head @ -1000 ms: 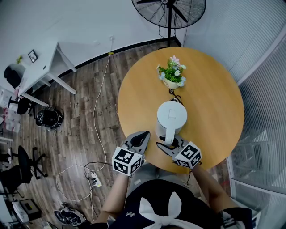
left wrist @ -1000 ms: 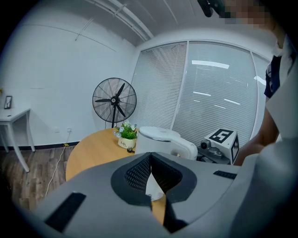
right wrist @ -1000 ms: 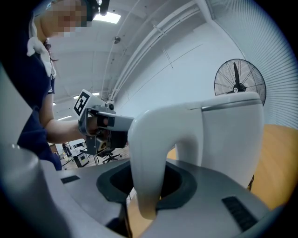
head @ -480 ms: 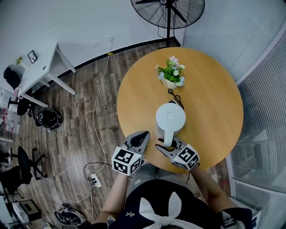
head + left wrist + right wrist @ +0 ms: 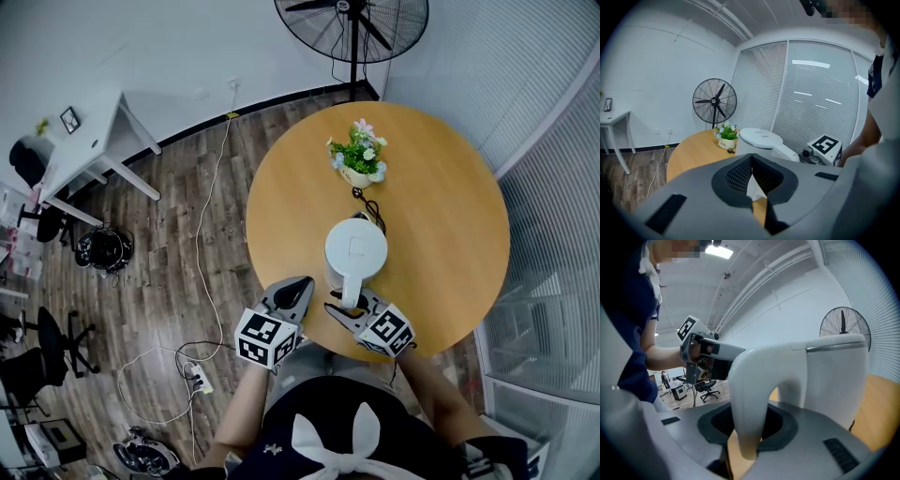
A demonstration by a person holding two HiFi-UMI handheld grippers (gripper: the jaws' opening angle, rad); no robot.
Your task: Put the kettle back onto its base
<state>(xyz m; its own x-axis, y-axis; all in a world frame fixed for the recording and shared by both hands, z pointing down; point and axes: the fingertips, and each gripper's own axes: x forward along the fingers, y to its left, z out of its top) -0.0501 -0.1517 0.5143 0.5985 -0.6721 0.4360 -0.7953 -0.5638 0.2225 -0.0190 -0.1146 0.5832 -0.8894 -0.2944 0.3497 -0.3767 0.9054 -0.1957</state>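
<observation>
While in right claw (image 5: 347, 303), kettle (image 5: 356, 251) underside unseen.

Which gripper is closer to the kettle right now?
Right. The right gripper is clamped on the handle of the kettle; the left gripper, shut and empty, hangs apart from it, to the left at the table edge.

White kettle on warm wood
The kettle (image 5: 356, 251) is plain white, the worktop (image 5: 441, 187) orange-tan wood. The left tool (image 5: 305, 280) and right tool (image 5: 343, 306) are grey, with black-and-white square-marker cubes. The floor (image 5: 169, 244) is dark streaked planks.
</observation>
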